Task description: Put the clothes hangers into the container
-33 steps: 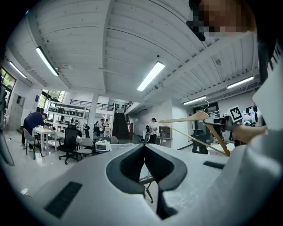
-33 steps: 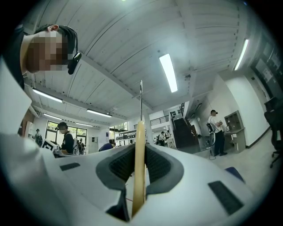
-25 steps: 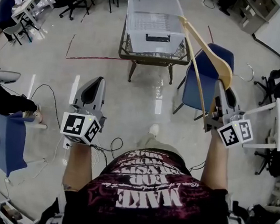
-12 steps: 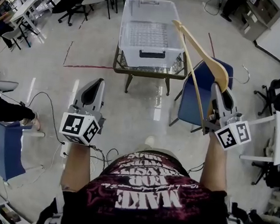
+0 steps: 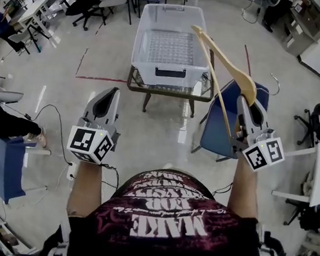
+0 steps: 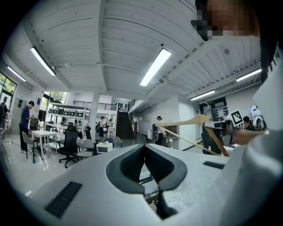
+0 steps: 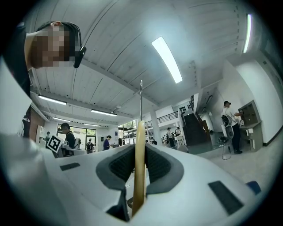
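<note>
Pale, glossy office floor (image 5: 56, 91) fills the head view, with desks and rolling chairs along the far edge.

At the left, the left gripper (image 5: 107, 97) is held out level. Its dark ribbed pads are pressed together with nothing between them.

At the centre, ahead of me, stands the container (image 5: 140, 34): a clear, rigid plastic bin, rectangular, with no lid and a dark handle on its near wall. It looks empty, though I cannot be sure through the plastic. It rests on a small table (image 5: 152, 90) with a dark metal frame and curved legs.

Right of it, the clothes hanger (image 5: 226, 66) is in the air and well apart from the bin. It is smooth pale wood with curved shoulders, a thin crossbar and a thin metal hook. One shoulder points towards the bin's right rim. A blue padded chair (image 5: 219, 128) sits below it.

At the right, the right gripper (image 5: 246, 105) is clamped on the hanger's wood near the neck.

I judge this as the carry step. Next, the hanger likely needs to come over the open top, tilt to fit lengthwise, go down, and then be released.
</note>
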{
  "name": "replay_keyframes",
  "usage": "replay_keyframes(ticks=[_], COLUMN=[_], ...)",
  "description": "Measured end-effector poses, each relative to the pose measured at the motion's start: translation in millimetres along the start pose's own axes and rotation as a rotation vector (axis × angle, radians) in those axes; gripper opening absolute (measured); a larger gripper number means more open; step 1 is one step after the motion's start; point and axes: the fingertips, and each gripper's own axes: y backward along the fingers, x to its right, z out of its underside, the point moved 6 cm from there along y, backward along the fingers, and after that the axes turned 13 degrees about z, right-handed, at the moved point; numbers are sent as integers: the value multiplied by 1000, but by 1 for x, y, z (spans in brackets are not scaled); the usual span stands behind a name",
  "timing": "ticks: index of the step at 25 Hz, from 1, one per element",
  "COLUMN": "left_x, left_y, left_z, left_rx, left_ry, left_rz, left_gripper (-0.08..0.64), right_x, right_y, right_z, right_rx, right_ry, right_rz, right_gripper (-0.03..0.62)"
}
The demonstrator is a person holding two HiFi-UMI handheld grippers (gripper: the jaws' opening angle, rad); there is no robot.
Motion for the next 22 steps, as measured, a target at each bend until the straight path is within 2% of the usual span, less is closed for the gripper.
replay_keyframes(ticks=[3,9,13,19,22], left_x=[0,0,-2,-10,-14], left_y=[-3,-15,-26,-52,-61], left_z=[0,4,9,5,2], left_rx=[-17,-55,-78,-48,-35], left_ry=[-13,-104,-143,-175,-182], left_rz=[-21,-80,-69,-48,-47], left_gripper=[6,6,6,6,6], right_x=[6,6,-5,-14,-15], right_y=[-7,-24,-35,-49,-59], right_z=[4,15,22,26,28], right_rx=[-4,-28,-31,-37,-52], right_ry=[-10,23,105,278,292], right_rz=[-6,-9,14,81,78], right_gripper=[62,63,62,63,63])
